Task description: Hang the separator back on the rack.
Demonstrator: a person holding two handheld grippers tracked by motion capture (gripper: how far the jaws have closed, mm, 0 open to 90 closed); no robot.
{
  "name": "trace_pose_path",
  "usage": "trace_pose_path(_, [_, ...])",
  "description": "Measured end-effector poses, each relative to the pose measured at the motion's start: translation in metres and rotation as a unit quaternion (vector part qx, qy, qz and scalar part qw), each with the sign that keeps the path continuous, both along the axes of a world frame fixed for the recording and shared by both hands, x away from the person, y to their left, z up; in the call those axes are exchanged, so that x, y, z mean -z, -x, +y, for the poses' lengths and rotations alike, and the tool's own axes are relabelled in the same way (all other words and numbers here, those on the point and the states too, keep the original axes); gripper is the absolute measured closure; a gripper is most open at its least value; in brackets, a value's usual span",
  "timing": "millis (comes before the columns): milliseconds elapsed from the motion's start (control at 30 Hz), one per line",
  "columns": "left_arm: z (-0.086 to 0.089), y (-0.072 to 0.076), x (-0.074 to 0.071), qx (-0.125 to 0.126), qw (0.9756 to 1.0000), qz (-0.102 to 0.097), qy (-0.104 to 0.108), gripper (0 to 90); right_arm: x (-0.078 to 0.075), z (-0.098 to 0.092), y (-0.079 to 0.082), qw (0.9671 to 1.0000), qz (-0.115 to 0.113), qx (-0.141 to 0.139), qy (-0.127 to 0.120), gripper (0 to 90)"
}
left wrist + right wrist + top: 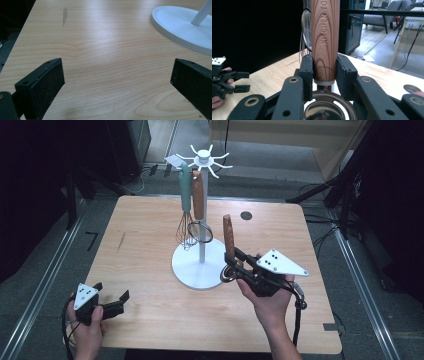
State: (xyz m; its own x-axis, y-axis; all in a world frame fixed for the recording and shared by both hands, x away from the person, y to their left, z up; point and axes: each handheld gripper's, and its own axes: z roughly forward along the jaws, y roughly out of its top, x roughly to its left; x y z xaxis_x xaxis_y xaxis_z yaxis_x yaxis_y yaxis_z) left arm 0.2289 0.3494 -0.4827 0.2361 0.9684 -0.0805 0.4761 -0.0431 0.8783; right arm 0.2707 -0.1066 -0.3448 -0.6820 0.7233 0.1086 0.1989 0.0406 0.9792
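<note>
High view: two utensils (192, 195) hanging, one (229, 239) held.

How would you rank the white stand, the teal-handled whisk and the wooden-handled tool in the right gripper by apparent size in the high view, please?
1. White stand: clearly largest.
2. Teal-handled whisk.
3. Wooden-handled tool held upright in the right gripper; partly hidden, so second and third are uncertain.

**Three cameras, one table**

The high view looks forward and down over the whole wooden table (150, 315). The left gripper view skims low across it, sharing the white stand base (180, 27). The right gripper view sits close, facing level toward the room.
</note>
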Motion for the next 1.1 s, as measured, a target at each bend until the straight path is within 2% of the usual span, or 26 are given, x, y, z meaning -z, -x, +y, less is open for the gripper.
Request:
trace_pose_path(633, [0.000, 0.000, 0.000, -0.004, 1.0000, -0.001, 0.000, 0.0, -0.021, 0.011, -0.007, 0.9998, -0.010, 0.004, -0.014, 71.0])
trace_pose_path(1100, [0.000, 0.000, 0.000, -0.003, 1.0000, 0.000, 0.000, 0.0, -0.039, 0.019, -0.012, 0.9993, -0.028, 0.003, -0.024, 71.0])
